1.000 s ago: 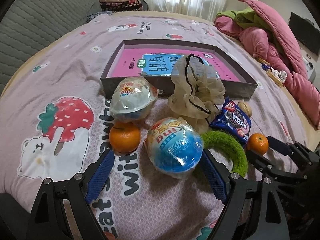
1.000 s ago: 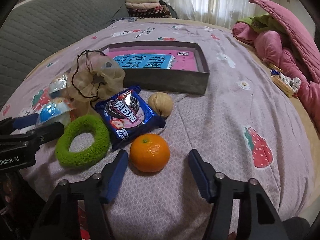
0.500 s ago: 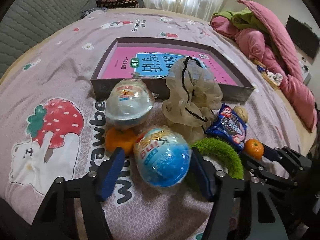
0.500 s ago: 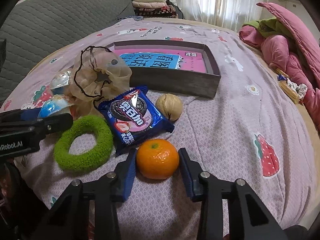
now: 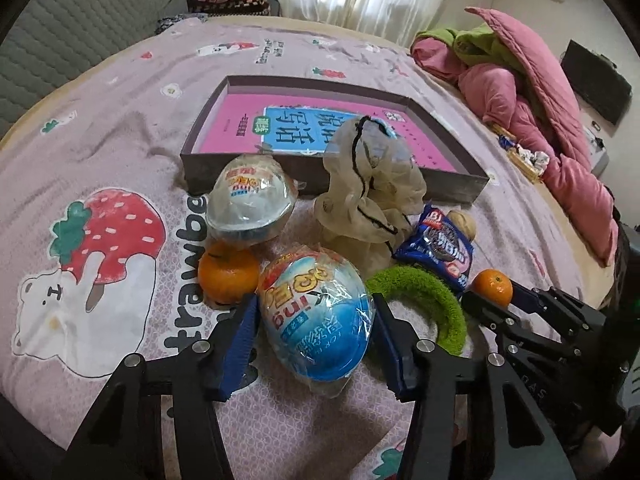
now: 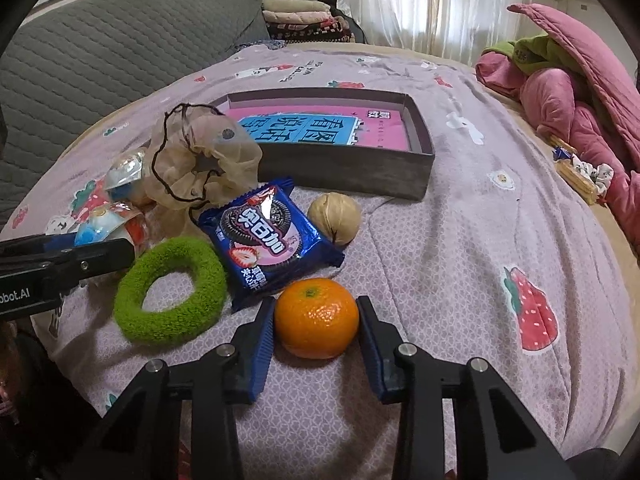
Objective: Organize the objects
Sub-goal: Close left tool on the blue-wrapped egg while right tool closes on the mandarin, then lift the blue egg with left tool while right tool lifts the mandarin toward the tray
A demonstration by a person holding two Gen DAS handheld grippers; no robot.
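A blue-and-white toy egg in plastic wrap (image 5: 320,320) lies on the bedspread between the jaws of my left gripper (image 5: 314,304). The jaws are closing and both blue pads touch its sides. A second wrapped egg (image 5: 250,204) and a mandarin (image 5: 228,276) lie just beyond it. My right gripper (image 6: 316,308) is shut on another mandarin (image 6: 316,320), which rests on the bed. A dark box (image 6: 420,148) with a pink book inside sits farther back. In the left wrist view the right gripper's tips (image 5: 492,300) show at the right, around that mandarin (image 5: 493,288).
A green fuzzy ring (image 6: 172,292), a blue cookie packet (image 6: 268,240), a walnut (image 6: 336,218) and a beige mesh pouch (image 6: 200,164) lie between the grippers. Pink quilts (image 6: 568,92) are piled at the right. A grey headboard (image 6: 100,52) is at the left.
Both grippers have closed in: the left around the blue egg, the right onto the mandarin. The left one has also crept forward toward the egg.
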